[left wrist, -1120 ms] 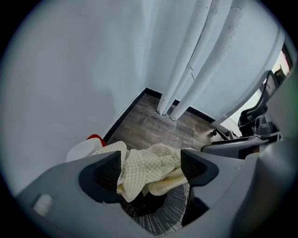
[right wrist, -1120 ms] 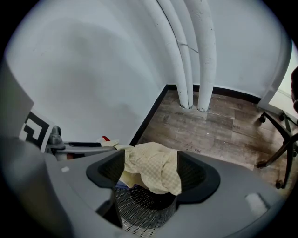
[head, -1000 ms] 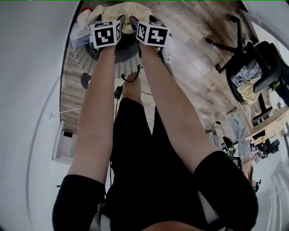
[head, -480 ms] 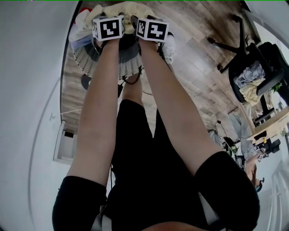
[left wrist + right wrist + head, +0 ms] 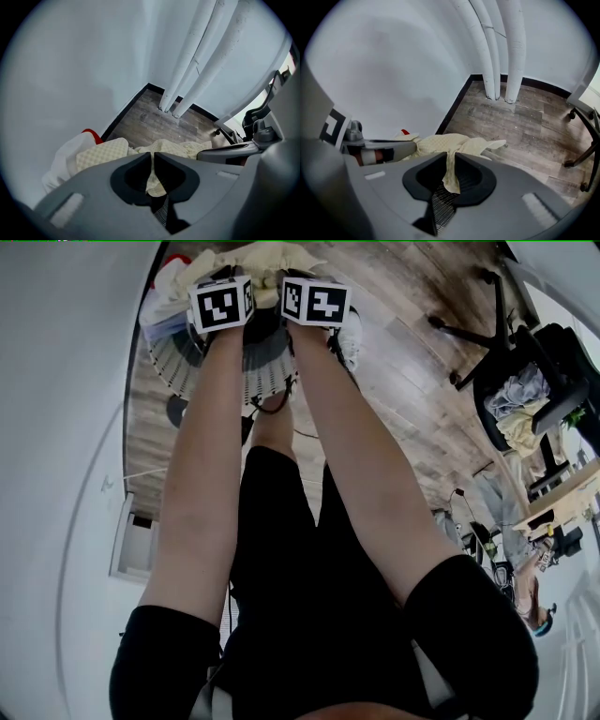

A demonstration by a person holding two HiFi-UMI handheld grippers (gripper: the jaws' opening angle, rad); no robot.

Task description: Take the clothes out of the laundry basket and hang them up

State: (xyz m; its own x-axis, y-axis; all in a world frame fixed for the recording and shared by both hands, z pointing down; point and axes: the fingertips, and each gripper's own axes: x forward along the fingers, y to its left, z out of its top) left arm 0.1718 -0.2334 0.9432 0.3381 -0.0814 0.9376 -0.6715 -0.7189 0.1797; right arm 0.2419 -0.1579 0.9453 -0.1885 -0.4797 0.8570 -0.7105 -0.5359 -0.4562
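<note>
**A:** How far along is it?

**B:** Barely begun. The left gripper (image 5: 152,157) and right gripper (image 5: 450,157) have both just been closing. Each one's fingers now pinch a fold of the cream waffle garment (image 5: 440,140). It lies on top of the pile in the laundry basket (image 5: 178,357), at the head view's upper left. Nothing looks hung yet.

**A:** What's left?

**B:** Lifting it out and hanging it, then the white garment (image 5: 61,161) and the rest.

**A:** Any obstacles?

**B:** The wall and two white pipes (image 5: 185,70) stand close behind the basket. An office chair (image 5: 561,360) holding clothes stands well apart at the right. No rail or hanger shows.
</note>
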